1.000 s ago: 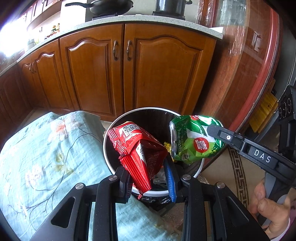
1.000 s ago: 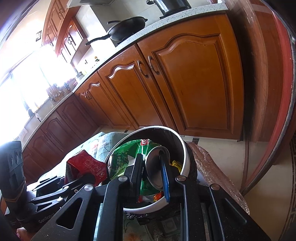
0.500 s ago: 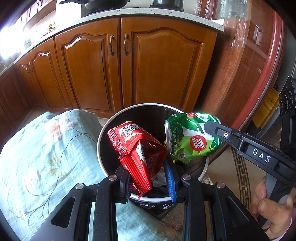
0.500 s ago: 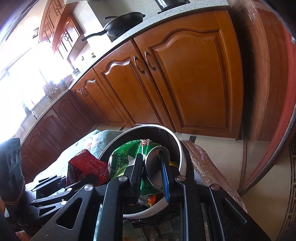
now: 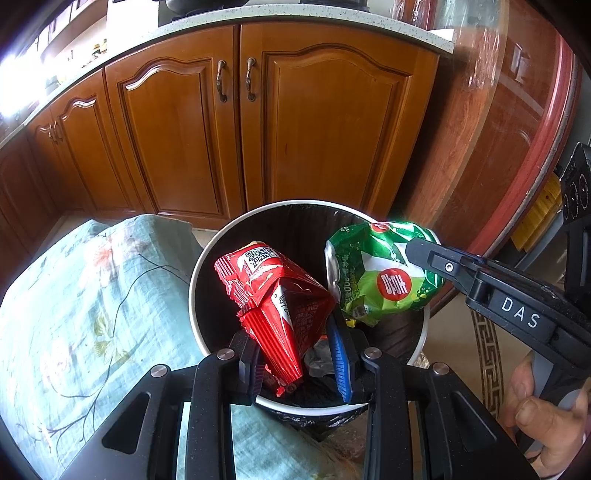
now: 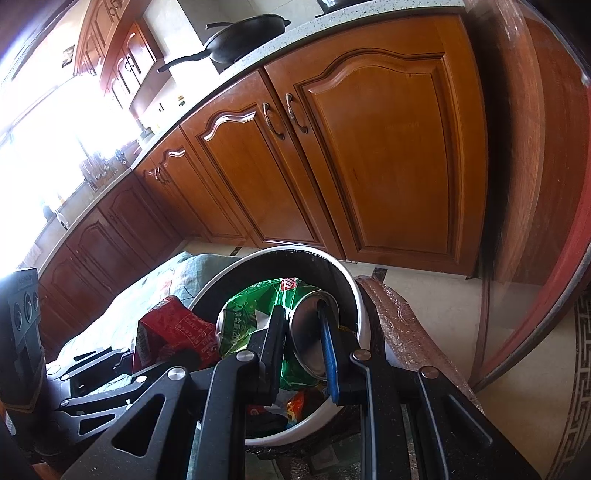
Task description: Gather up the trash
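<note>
The left tongs (image 5: pixel 295 354) are clenched on a crumpled red snack packet (image 5: pixel 280 302), held over a round white-rimmed trash bin (image 5: pixel 195 280) (black liner inside). Just beside it, the right tongs (image 6: pixel 303 343) grasp a crushed green can (image 5: pixel 376 277) above the same bin. Beyond stand wooden cabinet doors (image 5: pixel 325 133) under a speckled counter (image 6: pixel 295 29).
</note>
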`<state>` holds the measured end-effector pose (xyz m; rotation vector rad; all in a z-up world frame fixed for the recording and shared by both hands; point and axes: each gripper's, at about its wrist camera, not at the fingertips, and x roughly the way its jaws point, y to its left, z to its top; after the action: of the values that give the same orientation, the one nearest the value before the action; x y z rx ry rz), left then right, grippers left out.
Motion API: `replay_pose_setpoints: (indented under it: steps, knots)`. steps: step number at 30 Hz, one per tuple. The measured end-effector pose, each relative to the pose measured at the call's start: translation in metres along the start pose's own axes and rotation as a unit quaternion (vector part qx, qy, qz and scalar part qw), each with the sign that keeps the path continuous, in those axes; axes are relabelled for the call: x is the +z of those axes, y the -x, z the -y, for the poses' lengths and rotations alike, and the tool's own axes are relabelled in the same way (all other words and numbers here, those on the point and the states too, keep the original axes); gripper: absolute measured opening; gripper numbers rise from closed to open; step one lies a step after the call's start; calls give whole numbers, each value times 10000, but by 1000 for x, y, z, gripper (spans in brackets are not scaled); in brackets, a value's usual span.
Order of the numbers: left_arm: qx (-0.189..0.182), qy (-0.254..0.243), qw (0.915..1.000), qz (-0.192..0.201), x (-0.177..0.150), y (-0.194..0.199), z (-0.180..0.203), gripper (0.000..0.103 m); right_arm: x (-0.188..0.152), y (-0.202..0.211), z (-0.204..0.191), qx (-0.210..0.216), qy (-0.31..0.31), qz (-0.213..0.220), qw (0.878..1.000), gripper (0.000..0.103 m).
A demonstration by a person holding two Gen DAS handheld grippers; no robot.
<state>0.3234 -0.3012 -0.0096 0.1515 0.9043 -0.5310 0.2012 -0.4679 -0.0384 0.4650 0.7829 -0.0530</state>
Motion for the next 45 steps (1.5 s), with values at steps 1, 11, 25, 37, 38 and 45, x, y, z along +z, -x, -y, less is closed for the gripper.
replay_pose_setpoints:
  steps: [1,11,25,37,38,45]
  knots:
    - [-1,10,10000,-14,1,-1,0,29,1,-1,0,-15,9,-7,10000,19]
    - [-34,95,9999,-102,7,-5,-1,30,2,-10,-2,-84,76,-144,9998,19]
    - [178,237,9994,161,4,25,-1,70,1,-9,3,84,-131,-131,9998,52]
    - [196,981,9925,708,-52,89,-32,84,-21,37,-25,416,-190,385,9982,100]
    - [202,1040,9916,740,-59,96,-33,85,-26,40,-29,413,-171,408,9982,100]
    - [298,1358,9853,991,-108,134,-50,85,-57,54,-58,427,-61,505,9978,101]
